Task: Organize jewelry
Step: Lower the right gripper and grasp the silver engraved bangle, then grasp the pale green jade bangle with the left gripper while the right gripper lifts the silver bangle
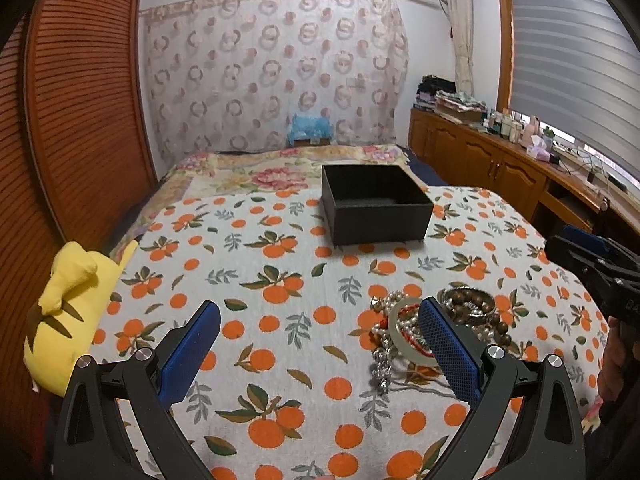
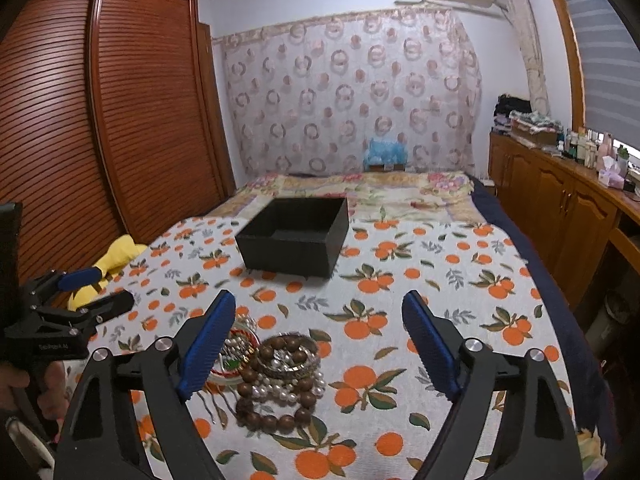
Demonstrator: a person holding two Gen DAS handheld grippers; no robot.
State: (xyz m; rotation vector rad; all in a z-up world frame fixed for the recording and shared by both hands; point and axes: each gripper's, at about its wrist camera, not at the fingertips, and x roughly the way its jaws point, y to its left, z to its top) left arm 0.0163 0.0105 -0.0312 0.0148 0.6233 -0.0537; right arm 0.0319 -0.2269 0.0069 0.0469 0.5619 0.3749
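Here I have both grippers over the bed, which wears an orange-print cloth [image 1: 280,280]. My left gripper [image 1: 316,334] stands wide open with nothing between its blue pads; its right-hand finger hangs in front of the left part of the jewelry pile [image 1: 404,320], but I cannot tell whether it touches anything. My right gripper [image 2: 320,336] is also spread wide and holds nothing, and the pile [image 2: 276,372] lies on the cloth below the gap, closer to its left-hand finger than to the other.

The pile sits near the cloth's near edge, toward the right side in the left wrist view. In it I make out a string of brown wooden beads [image 2: 272,420], a strand of pearls [image 2: 276,394], a pale bangle [image 1: 400,330], a silvery chain [image 1: 380,368] and a metal bangle ringed with brown beads [image 2: 290,356], all tangled together and touching.

The black box [image 1: 376,216] stands open-topped further up the cloth, near its far edge and well apart from the pile. A yellow plush toy [image 1: 68,312] lies at the bed's left edge, beside the slatted wooden wardrobe [image 2: 120,120]. A wooden cabinet [image 2: 560,208] runs along the right side of the bed.
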